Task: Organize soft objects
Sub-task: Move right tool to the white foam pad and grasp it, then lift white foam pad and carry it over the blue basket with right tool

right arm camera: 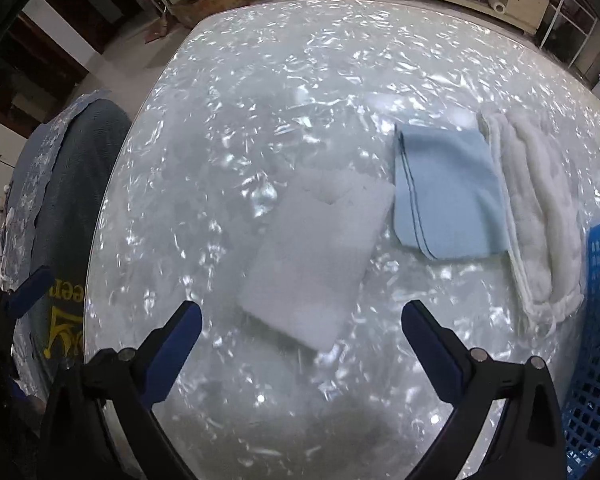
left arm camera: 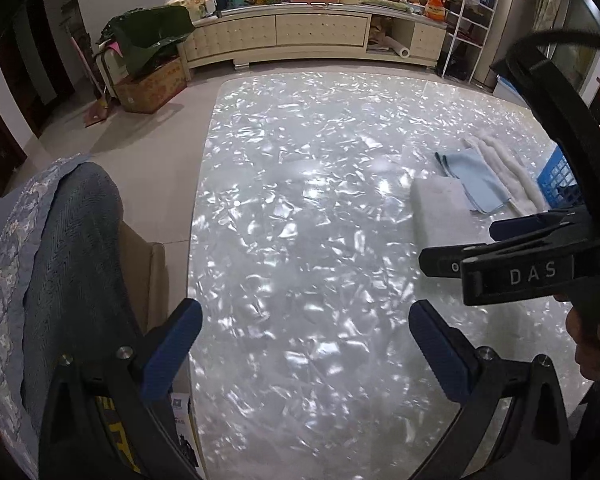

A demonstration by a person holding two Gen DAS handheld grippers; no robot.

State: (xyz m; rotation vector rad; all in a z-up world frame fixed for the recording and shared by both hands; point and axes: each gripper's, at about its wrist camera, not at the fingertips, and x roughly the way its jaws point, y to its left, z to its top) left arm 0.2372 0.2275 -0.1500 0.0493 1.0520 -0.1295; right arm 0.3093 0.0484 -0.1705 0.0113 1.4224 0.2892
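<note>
Three soft things lie in a row on the shiny pearl-white table (right arm camera: 300,80): a white foam slab (right arm camera: 316,256), a folded light-blue cloth (right arm camera: 448,192) and a fluffy white towel (right arm camera: 540,216). My right gripper (right arm camera: 302,320) hovers open just short of the slab's near edge, nothing between its fingers. In the left wrist view the slab (left arm camera: 440,216), blue cloth (left arm camera: 476,180) and towel (left arm camera: 508,172) sit at the right, partly hidden by the right gripper (left arm camera: 460,244). My left gripper (left arm camera: 306,320) hangs open over bare table, well left of them.
A blue plastic basket (right arm camera: 596,340) stands at the table's right edge beside the towel. A cushioned chair with a blue cover (left arm camera: 48,260) is at the left edge. A cluttered cream cabinet (left arm camera: 300,32), a cardboard box (left arm camera: 152,84) and a white wire rack (left arm camera: 468,28) stand beyond.
</note>
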